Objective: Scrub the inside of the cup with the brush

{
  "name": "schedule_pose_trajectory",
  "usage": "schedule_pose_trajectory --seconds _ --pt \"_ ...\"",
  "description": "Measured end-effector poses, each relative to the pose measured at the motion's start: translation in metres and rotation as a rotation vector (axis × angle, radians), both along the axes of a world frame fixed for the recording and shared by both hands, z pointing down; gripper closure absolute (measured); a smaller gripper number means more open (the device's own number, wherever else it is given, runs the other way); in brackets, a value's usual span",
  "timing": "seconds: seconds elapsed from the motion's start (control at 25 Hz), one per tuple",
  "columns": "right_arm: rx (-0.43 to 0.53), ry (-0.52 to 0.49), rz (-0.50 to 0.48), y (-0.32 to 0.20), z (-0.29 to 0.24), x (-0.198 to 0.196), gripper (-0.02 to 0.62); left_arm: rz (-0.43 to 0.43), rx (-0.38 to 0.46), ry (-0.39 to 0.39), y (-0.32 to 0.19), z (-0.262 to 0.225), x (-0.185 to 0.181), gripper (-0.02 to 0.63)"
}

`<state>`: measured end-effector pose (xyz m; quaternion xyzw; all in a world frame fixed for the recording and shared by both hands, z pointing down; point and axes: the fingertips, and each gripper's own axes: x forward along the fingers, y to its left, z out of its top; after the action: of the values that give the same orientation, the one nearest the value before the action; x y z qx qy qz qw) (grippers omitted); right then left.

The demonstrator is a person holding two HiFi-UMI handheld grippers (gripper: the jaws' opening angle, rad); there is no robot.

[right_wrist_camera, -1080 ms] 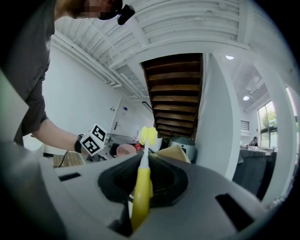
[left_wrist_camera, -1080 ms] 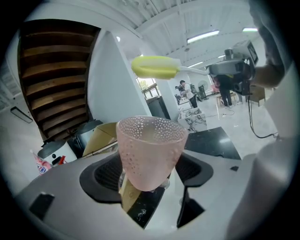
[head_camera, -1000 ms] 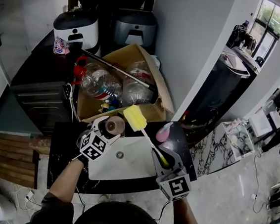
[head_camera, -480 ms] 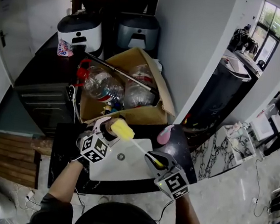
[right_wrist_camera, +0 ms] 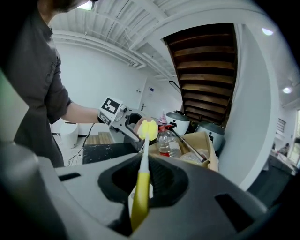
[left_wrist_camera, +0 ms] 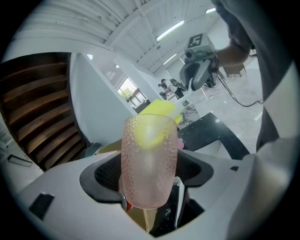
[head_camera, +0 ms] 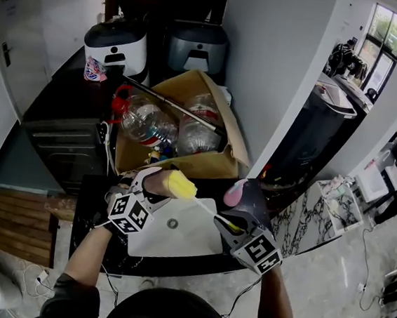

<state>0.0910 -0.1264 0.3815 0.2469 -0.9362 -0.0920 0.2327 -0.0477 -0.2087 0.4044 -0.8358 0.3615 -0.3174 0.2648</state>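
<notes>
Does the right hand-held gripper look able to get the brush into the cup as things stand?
Probably yes. The left hand-held gripper holds the cup tipped, mouth toward the brush in the right hand-held gripper; its sponge head sits at the mouth, nothing between them.

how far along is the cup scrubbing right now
Done: the left gripper grips the pink cup, tipped on its side, and the right gripper grips the brush by its yellow handle. In hand: the yellow sponge head sits at the cup's mouth, partly inside. Left: working it down to the bottom and round the inner wall.
</notes>
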Motion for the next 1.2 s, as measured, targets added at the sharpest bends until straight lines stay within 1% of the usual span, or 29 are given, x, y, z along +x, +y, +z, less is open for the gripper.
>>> schedule_pose_trajectory --seconds 0.08,0.24,0.32,0.44,0.52,0.6,0.68,0.76,0.96,1.04,1.2 --pt "-0.005 0.041 -0.046 0.001 -0.001 0.001 0.557 0.026 0.026 -0.064 0.003 -0.002 0.002 0.255" --pt "0.015 0.171 -0.150 0.006 -0.006 -0.001 0.557 0.074 0.070 -0.248 0.011 0.004 0.009 0.256" --pt "0.053 0.243 -0.182 0.006 -0.013 -0.004 0.557 0.093 0.076 -0.295 0.015 0.007 0.014 0.256" --pt "0.130 0.362 -0.198 -0.001 -0.030 -0.008 0.557 0.106 0.075 -0.312 0.020 0.009 0.018 0.256" --pt "0.163 0.439 -0.205 -0.007 -0.035 -0.010 0.557 0.105 0.072 -0.304 0.022 0.010 0.019 0.256" --pt "0.168 0.489 -0.213 -0.013 -0.032 -0.011 0.557 0.099 0.066 -0.289 0.021 0.008 0.018 0.256" --pt "0.157 0.516 -0.217 -0.017 -0.024 -0.012 0.557 0.091 0.061 -0.282 0.019 0.005 0.016 0.256" --pt "0.149 0.532 -0.218 -0.018 -0.016 -0.012 0.557 0.083 0.053 -0.284 0.017 0.004 0.014 0.256" --pt "0.144 0.493 -0.253 -0.007 -0.018 -0.023 0.557 0.080 0.024 -0.316 0.016 0.014 0.012 0.256" --pt "0.149 0.483 -0.253 -0.010 -0.022 -0.025 0.557 0.089 0.020 -0.332 0.017 0.019 0.015 0.256" --pt "0.133 0.491 -0.241 -0.021 -0.023 -0.019 0.557 0.098 0.020 -0.316 0.019 0.019 0.019 0.256"
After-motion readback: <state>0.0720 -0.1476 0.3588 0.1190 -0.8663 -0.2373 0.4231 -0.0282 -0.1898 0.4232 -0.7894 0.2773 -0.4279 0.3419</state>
